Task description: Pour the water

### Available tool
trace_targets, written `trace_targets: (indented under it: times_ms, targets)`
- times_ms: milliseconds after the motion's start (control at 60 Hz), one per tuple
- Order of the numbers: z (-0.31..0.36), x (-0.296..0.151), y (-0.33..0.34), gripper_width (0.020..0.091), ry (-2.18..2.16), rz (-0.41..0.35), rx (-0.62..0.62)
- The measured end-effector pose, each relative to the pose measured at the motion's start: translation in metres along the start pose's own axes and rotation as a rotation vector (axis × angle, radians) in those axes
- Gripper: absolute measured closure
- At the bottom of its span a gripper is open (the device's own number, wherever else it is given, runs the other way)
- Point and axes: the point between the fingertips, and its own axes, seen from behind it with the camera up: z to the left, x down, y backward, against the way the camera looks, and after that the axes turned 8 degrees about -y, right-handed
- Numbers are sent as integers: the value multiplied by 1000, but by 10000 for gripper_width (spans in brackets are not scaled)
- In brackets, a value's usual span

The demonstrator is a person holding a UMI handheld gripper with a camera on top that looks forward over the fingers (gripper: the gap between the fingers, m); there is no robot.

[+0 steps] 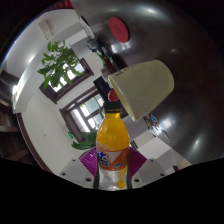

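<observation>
Orange liquid fills a clear plastic bottle (pixel 112 150) that stands upright between the two fingers of the hand-held gripper (pixel 111 172). A red cap tops the bottle, and a purple and white label wraps its lower half. The gripper's fingers close in on the bottle from both sides at label height; a magenta pad (pixel 93 163) shows at the left finger, pressed against the label. The fingers appear to clamp the bottle, so the gripper is holding it.

Just behind and above the bottle's cap, tilted on its side, sits a pale yellowish-green cup (pixel 140 86), with its wide mouth turned toward the cap. Whether cup and cap touch cannot be told.

Farther back, the whole view is tilted. A leafy green plant (pixel 57 64) hangs beside a window (pixel 83 108) with dark wooden frames, set in a white wall (pixel 42 125). A large grey curved surface (pixel 175 60) fills the area beyond the cup, and a round red object (pixel 118 27) rests on it, well apart from the bottle.
</observation>
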Motion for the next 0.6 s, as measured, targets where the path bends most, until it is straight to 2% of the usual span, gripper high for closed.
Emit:
trace_targets:
  times_ms: [183,317,333,483,500,517,600]
  targets:
    - [-7,2,8,732,2,-1,20]
    - [2,6,-10,732,162,28,34]
    - [1,14,5,732,198,31,36]
    - [26,26,-11,731,756,100,96]
    - [23,33,8,723,826,99,84]
    - [28,30,-16,718,894,101,90]
    - [64,25,-37,718,1198,93,79]
